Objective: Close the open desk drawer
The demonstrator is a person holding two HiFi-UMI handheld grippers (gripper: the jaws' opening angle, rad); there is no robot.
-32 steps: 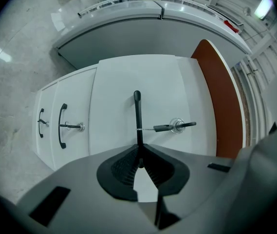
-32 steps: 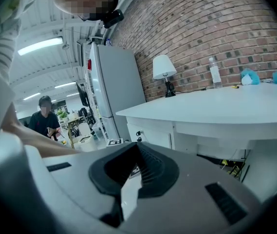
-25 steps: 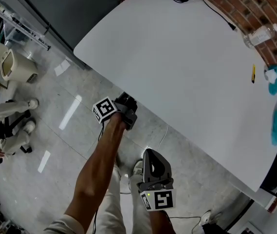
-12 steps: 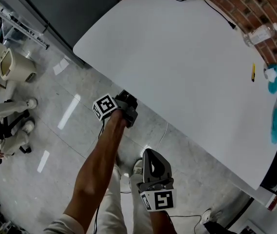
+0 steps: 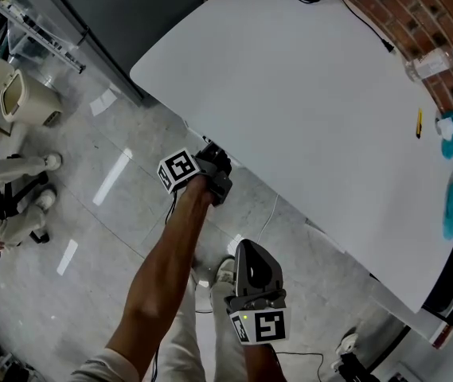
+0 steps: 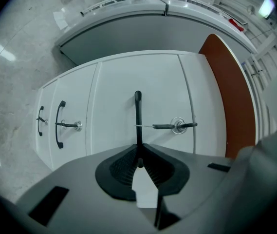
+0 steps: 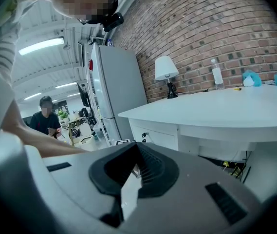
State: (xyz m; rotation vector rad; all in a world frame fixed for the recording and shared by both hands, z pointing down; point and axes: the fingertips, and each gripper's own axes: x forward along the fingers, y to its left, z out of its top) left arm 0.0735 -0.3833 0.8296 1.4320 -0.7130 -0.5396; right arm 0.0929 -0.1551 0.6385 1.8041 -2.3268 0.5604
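I'm looking down on the white worktop point(image 5: 306, 102), which is spreading above and beyond both sets of jaws. I'm holding the left gripper point(image 5: 212, 169) under its near edge, and that gripper's camera is facing a bank of 3 white drawer fronts.

The drawer point(image 6: 128, 82) that I'm taking to be the task's is filling the middle of that view, straight ahead of the left jaws. I cannot tell how far it is standing out, since its front is looking nearly level with the neighbouring front point(image 6: 75, 96) to the left of the jaws.

The left jaws are pressed together with nothing between them. Their tips are sitting at the near end of the drawer's black bar handle point(image 6: 138, 113), which is running straight away from them. Whether they are touching it, I cannot tell. Just right of the handle, a key point(image 6: 177, 126) is sticking out of a lock.

I'm expecting the drawer to be stiff, fairly light and sliding on runners, so a square push with the jaws closed should do. I'm judging the flat front beside the handle the best place to press, keeping off the key, which could snag or bend.

The right gripper point(image 5: 251, 257) is hanging well apart from the drawers, with its jaws together and empty.
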